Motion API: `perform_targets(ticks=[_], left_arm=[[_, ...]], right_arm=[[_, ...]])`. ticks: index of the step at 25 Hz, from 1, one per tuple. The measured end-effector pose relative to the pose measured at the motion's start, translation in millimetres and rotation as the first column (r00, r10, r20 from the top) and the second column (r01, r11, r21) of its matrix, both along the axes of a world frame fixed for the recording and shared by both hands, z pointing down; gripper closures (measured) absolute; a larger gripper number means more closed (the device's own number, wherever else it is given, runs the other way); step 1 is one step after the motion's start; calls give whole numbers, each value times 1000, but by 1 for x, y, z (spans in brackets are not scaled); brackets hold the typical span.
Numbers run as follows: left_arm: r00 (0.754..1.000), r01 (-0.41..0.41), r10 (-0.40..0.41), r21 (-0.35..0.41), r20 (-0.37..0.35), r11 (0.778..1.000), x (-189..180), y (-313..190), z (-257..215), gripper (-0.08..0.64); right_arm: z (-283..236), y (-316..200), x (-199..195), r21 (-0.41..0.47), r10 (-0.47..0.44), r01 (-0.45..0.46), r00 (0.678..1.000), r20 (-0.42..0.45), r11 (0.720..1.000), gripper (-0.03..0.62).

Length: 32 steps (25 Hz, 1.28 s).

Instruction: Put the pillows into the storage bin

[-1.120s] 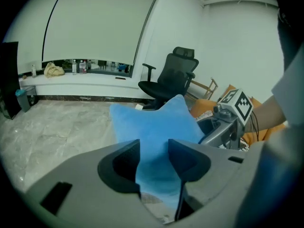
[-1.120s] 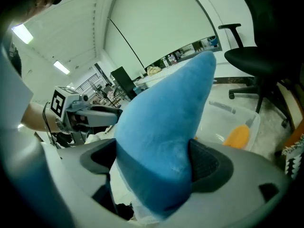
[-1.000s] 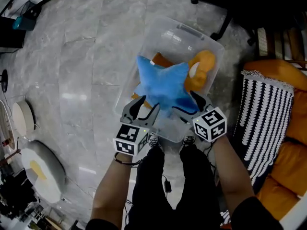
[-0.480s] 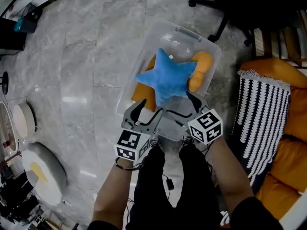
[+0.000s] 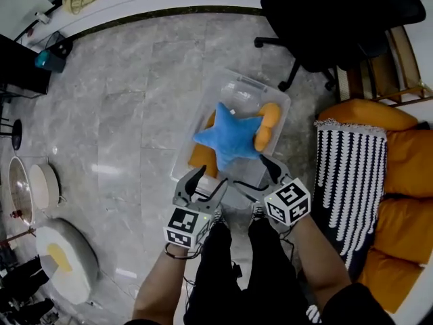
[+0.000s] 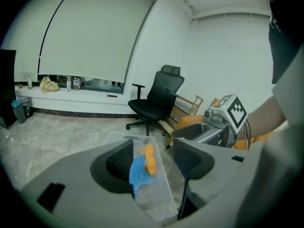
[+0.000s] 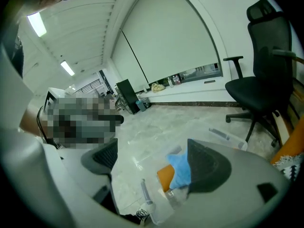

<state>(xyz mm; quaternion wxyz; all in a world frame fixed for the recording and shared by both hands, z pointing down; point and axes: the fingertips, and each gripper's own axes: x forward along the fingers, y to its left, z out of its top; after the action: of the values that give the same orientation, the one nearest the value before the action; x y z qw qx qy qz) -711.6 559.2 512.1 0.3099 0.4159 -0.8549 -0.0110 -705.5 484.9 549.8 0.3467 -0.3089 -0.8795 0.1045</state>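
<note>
A blue star pillow (image 5: 232, 139) lies in the clear storage bin (image 5: 247, 84) on top of an orange pillow (image 5: 266, 124). Both grippers hang above the bin's near end, apart from the pillows. My left gripper (image 5: 208, 181) is open and its jaws have just been opening, with nothing between them. My right gripper (image 5: 260, 176) is open too, its jaws also just opened wider, and holds nothing. The left gripper view looks down past my left gripper (image 6: 152, 160) at the blue pillow (image 6: 137, 171) and orange pillow (image 6: 149, 158). Beyond my right gripper (image 7: 152, 163), the right gripper view shows the blue pillow (image 7: 178, 171).
A black office chair (image 5: 318, 19) stands beyond the bin. At right, a black-and-white striped cushion (image 5: 348, 181) lies on an orange sofa (image 5: 406, 161). Round white objects (image 5: 64, 252) sit at the left on the marble floor. The person's black-clad legs are below the grippers.
The blue star pillow has left the grippers and settled in the bin. Both grippers have risen away from it, and their jaws stand wider.
</note>
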Motion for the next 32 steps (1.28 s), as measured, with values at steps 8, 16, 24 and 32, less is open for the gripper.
perform_targets(ticks=[8,16,24,32], left_arm=[[994,-63,58,50,95,997,24,-9,-120,311],[964,-125,93,117,250,985,40,-13,-229,311],[932,-195,126,176,340,965,56,-27,-293,311],[901,-319,223,221,372,922,80,-42,-322,311]], right_arm=[[-127,-9,17,-3,38,-37,992,120,999,127],[-257,-29,31,-29,107,-103,941,321,994,127],[-338,-50,58,-49,182,-181,864,469,982,132],[-366,-62,95,-69,297,-307,802,518,949,165]])
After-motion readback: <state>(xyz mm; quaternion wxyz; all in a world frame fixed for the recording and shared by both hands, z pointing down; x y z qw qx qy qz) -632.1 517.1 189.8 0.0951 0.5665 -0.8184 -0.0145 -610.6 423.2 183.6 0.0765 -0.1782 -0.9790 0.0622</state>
